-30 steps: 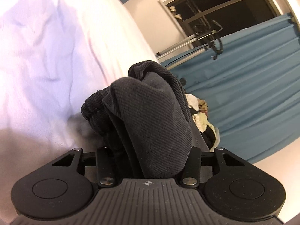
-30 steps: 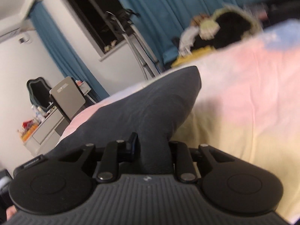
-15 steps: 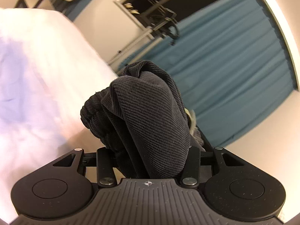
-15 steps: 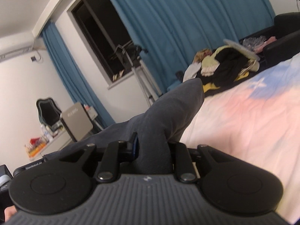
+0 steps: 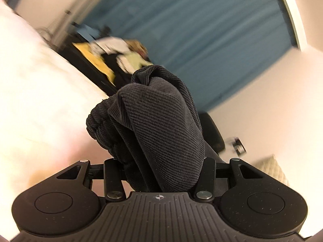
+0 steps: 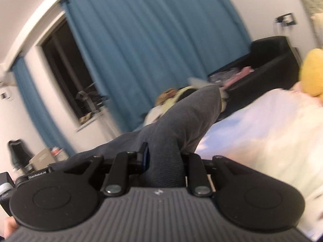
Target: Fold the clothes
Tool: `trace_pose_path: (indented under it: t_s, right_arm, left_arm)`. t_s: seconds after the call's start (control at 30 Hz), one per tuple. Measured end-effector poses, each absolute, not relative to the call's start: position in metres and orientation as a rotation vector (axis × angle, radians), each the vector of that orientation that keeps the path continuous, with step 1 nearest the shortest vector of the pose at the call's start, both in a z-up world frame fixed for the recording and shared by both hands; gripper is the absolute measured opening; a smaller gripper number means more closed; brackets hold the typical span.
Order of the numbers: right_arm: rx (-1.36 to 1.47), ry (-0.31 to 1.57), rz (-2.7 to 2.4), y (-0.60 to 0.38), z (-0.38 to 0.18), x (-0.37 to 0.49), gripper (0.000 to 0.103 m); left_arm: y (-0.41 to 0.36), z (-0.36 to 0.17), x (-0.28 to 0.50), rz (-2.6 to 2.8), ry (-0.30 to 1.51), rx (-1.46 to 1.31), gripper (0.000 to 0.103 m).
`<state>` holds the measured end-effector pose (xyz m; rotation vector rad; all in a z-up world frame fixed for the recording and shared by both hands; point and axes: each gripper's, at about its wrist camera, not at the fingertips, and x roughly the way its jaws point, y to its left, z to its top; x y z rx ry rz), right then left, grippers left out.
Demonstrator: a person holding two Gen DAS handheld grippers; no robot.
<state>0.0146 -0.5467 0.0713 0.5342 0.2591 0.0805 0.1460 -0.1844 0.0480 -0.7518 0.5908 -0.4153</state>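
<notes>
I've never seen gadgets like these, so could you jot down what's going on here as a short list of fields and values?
Activity: folding clothes on a bed
Left gripper: shut on a bunched part of the dark ribbed garment
Right gripper: shut on another part of the same garment
Surface: pale bedspread
Backdrop: blue curtain, dark window
Other items: clothes pile on a black sofa; something yellow at the bed's far end
Image quality: both views blurred
</notes>
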Motion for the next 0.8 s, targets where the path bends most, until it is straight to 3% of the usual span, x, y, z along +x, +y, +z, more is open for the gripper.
trace_pose_path:
  t_s: [0.2, 0.4, 0.5, 0.63, 0.67, 0.73, 0.8]
  right_arm:
    - [0.579, 0.294, -0.063, -0.621, 0.013, 0.028, 0.021]
    - [0.652, 0.438, -0.179, -0.656, -0.093, 0.037, 0.027]
    - [0.733, 0.392, -0.183, -0.661, -0.132, 0.027, 0.033]
    - [0.748, 0.372, -0.191, -0.659, -0.135, 0.025, 0.037]
    - [0.749, 0.380, -0.193, -0.659, -0.132, 0.025, 0.039]
    - [0.714, 0.406, -0.221, -0.656, -0.121, 0.021, 0.065]
    - [0.656, 0.422, -0.257, -0.649, -0.109, 0.013, 0.078]
  left_arm:
    - [-0.273, -0.017, 0.179, -0.497, 0.699, -0.691, 0.050]
    - [-0.297, -0.097, 0.165, -0.485, 0.752, -0.621, 0.056]
    - [-0.298, -0.100, 0.156, -0.520, 0.700, -0.549, 0.057]
    - [-0.292, -0.099, 0.161, -0.534, 0.739, -0.563, 0.059]
    - [-0.290, -0.096, 0.170, -0.539, 0.768, -0.572, 0.062]
    - [-0.286, -0.090, 0.187, -0.548, 0.826, -0.590, 0.075]
    - [-0.279, -0.085, 0.191, -0.563, 0.876, -0.578, 0.087]
